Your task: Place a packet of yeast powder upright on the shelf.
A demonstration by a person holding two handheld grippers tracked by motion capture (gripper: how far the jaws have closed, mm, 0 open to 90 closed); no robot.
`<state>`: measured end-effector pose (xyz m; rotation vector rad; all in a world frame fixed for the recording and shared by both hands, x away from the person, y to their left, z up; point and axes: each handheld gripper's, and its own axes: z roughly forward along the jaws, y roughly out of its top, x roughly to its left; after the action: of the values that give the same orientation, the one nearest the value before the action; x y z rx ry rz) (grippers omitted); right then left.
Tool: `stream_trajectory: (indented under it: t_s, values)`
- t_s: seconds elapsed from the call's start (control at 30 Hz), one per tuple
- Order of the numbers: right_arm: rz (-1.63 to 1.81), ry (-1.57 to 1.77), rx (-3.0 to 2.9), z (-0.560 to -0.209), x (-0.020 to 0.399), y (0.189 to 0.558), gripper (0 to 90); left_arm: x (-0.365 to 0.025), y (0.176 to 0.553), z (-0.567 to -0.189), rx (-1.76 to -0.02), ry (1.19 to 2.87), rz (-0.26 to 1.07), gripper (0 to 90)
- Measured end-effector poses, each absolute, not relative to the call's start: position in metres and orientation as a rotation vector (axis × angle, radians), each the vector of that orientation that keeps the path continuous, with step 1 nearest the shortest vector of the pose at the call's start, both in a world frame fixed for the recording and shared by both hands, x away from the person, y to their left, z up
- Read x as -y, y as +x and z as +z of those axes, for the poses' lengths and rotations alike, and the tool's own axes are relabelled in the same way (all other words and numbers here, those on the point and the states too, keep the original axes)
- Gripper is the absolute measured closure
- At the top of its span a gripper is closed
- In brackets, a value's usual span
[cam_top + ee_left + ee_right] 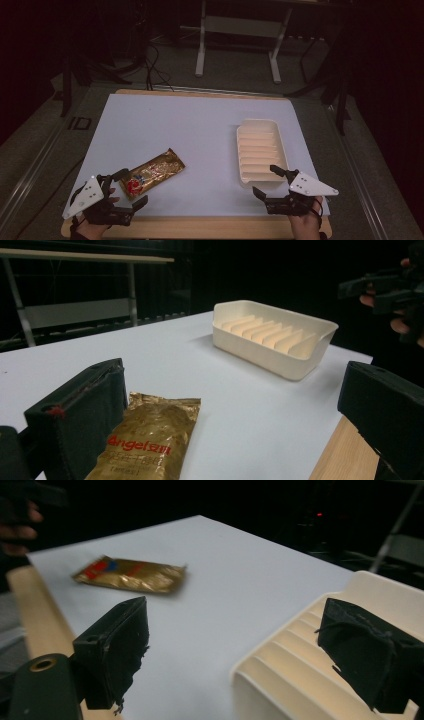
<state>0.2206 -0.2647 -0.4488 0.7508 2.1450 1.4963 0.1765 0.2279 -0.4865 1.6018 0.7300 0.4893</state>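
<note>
High view: lying on the bench with long axis running 2 to 8 o'clock, gold packet sitting nearest left gripper, jaws gaping wide around its near end.

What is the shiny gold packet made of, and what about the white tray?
The gold packet looks like thin metallic foil or foil-coated plastic: it glints, wrinkles and has a crimped end. The white tray seems to be moulded plastic, cream and matt, with smooth rounded corners and ridges formed into its floor.

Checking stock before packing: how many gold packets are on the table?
1. The gold packet lies flat near the front left of the table, by the left gripper.
</note>
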Motion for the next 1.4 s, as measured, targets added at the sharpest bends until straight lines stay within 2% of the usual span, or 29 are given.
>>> stream_trajectory:
  t_s: [0.2,0.47,1.4]
  values:
    - [1.454,0.689,-2.150,-0.451,0.262,0.221,13.6,-0.225,0.177,-0.488,-0.688,1.618,0.443,0.0]
    - [1.471,0.725,-2.146,-0.444,0.262,0.216,12.9,-0.216,0.173,-0.486,-0.597,1.641,0.471,0.0]
    - [1.482,0.743,-2.170,-0.451,0.264,0.220,13.1,-0.219,0.179,-0.490,-0.663,1.621,0.452,0.0]
